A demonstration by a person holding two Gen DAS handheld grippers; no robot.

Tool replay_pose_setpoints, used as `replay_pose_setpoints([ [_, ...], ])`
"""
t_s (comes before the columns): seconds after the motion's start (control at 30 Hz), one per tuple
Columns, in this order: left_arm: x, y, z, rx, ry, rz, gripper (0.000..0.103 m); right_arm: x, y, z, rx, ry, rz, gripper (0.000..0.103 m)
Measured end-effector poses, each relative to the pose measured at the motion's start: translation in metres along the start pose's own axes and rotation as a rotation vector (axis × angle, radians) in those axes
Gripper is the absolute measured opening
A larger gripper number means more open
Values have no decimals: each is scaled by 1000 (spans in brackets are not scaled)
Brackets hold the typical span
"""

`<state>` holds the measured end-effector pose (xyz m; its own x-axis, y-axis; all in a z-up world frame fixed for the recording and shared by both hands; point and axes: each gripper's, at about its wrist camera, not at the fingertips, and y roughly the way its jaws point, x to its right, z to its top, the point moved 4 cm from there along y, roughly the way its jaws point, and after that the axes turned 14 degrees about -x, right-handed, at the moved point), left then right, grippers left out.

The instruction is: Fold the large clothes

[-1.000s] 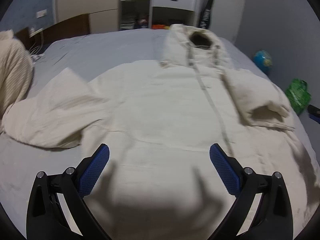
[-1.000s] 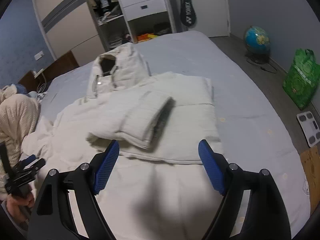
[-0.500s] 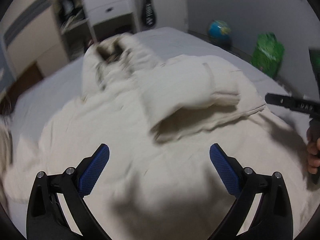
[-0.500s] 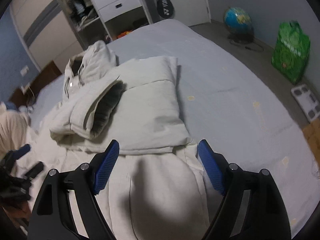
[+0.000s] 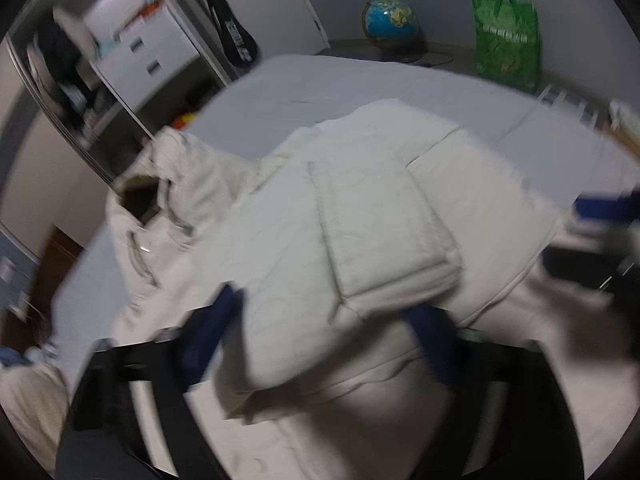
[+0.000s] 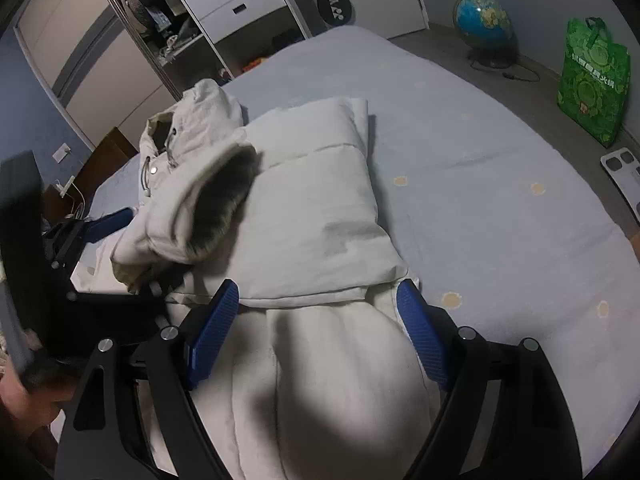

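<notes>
A large cream hooded coat (image 5: pixel 304 216) lies spread on the bed, its right sleeve (image 5: pixel 380 236) folded across the chest. In the right wrist view the coat (image 6: pixel 320 208) shows the sleeve cuff (image 6: pixel 200 216) with its dark opening. My left gripper (image 5: pixel 328 344) is open, its blue pads either side of the sleeve's cuff end, just above the coat. My right gripper (image 6: pixel 316 336) is open, hovering over the coat's lower right side. The left gripper (image 6: pixel 100 224) also shows at the left of the right wrist view.
The grey-blue bed sheet (image 6: pixel 480 160) extends to the right. A globe (image 6: pixel 484 20) and a green bag (image 6: pixel 592 84) stand on the floor beyond. A white drawer unit (image 6: pixel 240 0) and open wardrobe stand at the bed's far end.
My left gripper swung right and came in over the folded sleeve; its view is blurred from motion. My right gripper moved forward and lower over the coat's right side. Both stayed open.
</notes>
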<state>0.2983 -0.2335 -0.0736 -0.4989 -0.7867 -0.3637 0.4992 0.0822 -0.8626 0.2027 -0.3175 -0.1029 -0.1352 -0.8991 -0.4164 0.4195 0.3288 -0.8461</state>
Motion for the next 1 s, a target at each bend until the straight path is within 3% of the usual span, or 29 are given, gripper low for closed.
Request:
replay_pose_setpoints([
  [0.03,-4,-3,2,3,-21,-29,58,1,3,0,-6,6,-3,78],
  [0.1,-13,-10,3,25,-83,-81,36,4,7,0,-18,19,-12,78],
  [0.2,-35,-20,2,59,-210,-148,31,6,8,0,-21,26,-11,78],
  [0.43,-85,-42,-16,131,-357,-155,28,3,7,-1,-15,14,-22,78],
  [0.83,-142,-44,-68,102,-516,-100,28,-4,8,-3,-10,-25,-69,78],
  [1.0,-163,-34,-95,70,-610,-112,24,-3,9,-2,-12,-22,-71,78],
])
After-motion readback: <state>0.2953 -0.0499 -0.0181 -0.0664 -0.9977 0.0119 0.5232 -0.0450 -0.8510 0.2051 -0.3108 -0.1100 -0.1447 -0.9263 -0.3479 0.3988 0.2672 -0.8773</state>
